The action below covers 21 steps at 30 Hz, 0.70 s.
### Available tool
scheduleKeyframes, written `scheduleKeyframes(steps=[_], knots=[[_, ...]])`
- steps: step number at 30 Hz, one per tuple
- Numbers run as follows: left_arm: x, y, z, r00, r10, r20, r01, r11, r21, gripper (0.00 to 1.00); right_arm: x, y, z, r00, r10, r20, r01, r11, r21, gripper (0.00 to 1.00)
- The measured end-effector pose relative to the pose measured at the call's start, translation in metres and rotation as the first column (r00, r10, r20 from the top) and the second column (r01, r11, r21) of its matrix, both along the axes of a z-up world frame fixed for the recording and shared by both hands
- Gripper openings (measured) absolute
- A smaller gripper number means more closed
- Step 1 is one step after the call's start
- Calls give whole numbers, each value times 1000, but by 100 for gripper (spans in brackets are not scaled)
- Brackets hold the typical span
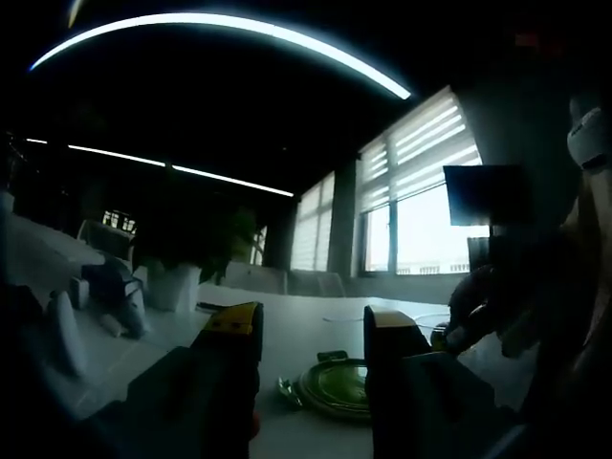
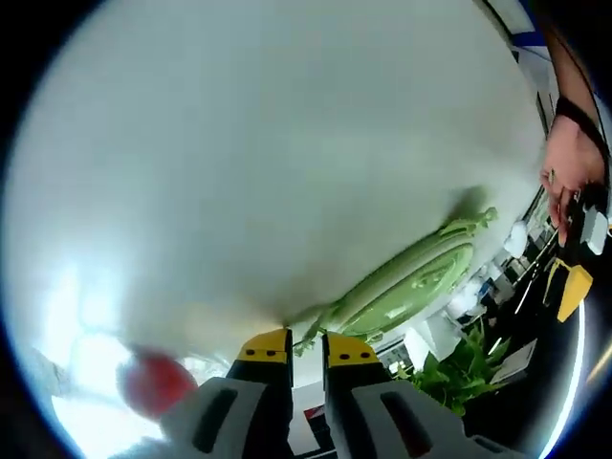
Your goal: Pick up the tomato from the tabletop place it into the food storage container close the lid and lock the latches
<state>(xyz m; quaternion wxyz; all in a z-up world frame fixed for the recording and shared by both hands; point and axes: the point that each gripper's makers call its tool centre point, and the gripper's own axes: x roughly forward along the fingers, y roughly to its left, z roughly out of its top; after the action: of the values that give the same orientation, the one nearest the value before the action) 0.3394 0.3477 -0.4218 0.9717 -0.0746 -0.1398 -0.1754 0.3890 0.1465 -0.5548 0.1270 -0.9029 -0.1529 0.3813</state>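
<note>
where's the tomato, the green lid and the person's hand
tomato [image 2: 153, 382]: right gripper view, middle of its red body
green lid [image 2: 411, 282]: right gripper view, its flat top
person's hand [image 2: 571, 167]: right gripper view, back of hand

I read this as an office | long ceiling light strips [image 1: 229, 29] across the top | blinded windows [image 1: 421, 191] at right | white table [image 1: 306, 325] at centre | potted plant [image 2: 459, 368] lower right

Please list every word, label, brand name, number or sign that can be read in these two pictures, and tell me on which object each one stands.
No text can be read in either view.
Green lid: embossed ridges, no legible letters.
Items beyond the table's far edge: too small and blurred to read.
Dark wall screen: blank.
Yellow-tipped claw and claw: no markings visible.
</note>
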Motion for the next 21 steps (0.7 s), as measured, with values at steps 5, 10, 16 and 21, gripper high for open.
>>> scheduleKeyframes(steps=[5, 10, 16, 21], knots=[[1, 1, -1, 1000, 1, -2, -1, 1000, -2, 39, -1, 0, -1, 1000, 25, 6, -25, 999, -38, 7], [2, 2, -1, 1000, 1, -4, -1, 1000, -5, 39, 1, 0, -1, 1000, 21, -10, -21, 999, -31, 6], [3, -1, -1, 1000, -4, -8, 4, 1000, 5, 39, 8, 5, 18, 1000, -16, -8, 17, 997, 78, 0], [4, 1, 1, 1000, -2, -7, 2, 1000, 4, 39, -3, 9, 12, 992, -10, -124, 28, 989, 145, 0]])
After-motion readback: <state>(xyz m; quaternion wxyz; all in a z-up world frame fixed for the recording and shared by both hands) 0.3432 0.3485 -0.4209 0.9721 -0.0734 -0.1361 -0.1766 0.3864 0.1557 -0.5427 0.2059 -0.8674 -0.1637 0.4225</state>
